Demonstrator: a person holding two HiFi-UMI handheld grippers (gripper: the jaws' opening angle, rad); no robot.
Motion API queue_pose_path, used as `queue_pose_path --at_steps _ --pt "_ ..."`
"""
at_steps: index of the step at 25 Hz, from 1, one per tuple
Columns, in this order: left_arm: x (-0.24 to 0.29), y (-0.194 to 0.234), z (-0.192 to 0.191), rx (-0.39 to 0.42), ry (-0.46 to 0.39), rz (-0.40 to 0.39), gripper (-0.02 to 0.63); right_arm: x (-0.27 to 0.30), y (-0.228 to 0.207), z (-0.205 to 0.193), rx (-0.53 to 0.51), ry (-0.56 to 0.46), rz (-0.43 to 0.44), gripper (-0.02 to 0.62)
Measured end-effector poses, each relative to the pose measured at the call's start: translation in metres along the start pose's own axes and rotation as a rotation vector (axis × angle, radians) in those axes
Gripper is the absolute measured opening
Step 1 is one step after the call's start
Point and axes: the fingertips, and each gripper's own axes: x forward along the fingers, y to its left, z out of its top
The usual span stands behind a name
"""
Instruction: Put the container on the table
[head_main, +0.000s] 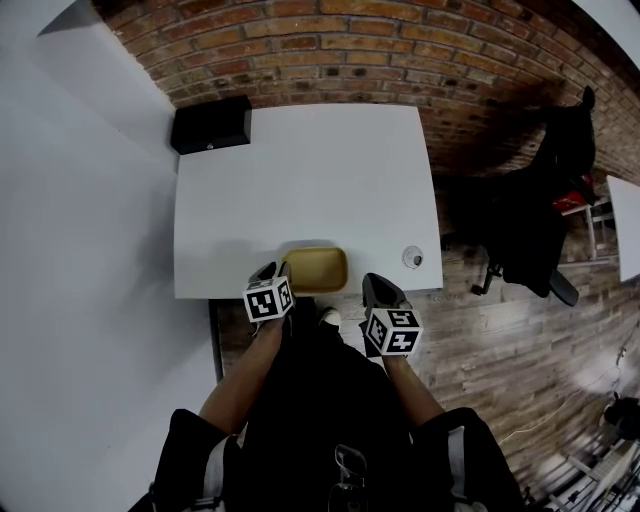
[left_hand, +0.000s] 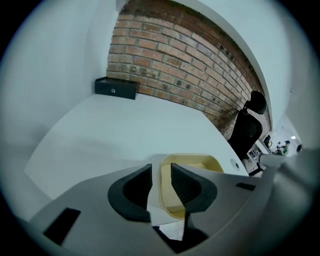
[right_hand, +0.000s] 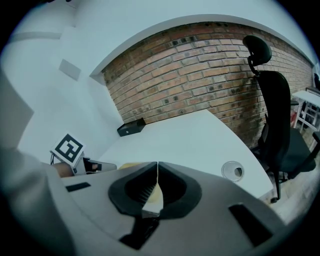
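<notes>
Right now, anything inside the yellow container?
The container looks empty: the head view shows only its bare yellow floor. In the left gripper view the left claw straddles its wall, and one jaw covers part of the inside.

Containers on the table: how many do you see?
1. The tan container sits at the table's near edge, its left wall between the left gripper's parted jaws. None seem hidden; the black box by the far left corner isn't counted.

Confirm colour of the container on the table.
Pale yellow-tan, plain with no pattern; the container shows best in the left gripper view.
</notes>
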Motion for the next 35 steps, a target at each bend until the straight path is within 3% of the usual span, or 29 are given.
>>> queue_pose_path --at_steps 4,8,15,19,25,35 --pt "-0.028 -0.001 0.022 0.044 -0.109 0.013 0.105 -0.003 0.007 0.004 -0.004 -0.013 0.027 0.023" --pt "-0.060 -0.006 0.046 0.088 -0.223 -0.008 0.028 -0.008 0.020 0.007 -0.022 -0.032 0.061 0.023" --pt "-0.102 -0.017 0.070 0.167 -0.308 -0.086 0.015 -0.010 0.045 0.017 -0.064 -0.071 0.103 0.021" --pt "-0.114 -0.020 0.059 0.227 -0.314 -0.103 0.015 -0.012 0.057 0.018 -0.087 -0.087 0.102 0.021" --pt "-0.148 -0.005 0.044 0.230 -0.397 -0.068 0.015 -0.032 0.075 0.028 -0.138 -0.171 0.062 0.021" --pt "-0.207 -0.008 0.009 0.303 -0.497 -0.145 0.015 -0.080 0.115 0.014 -0.199 -0.238 0.013 0.021"
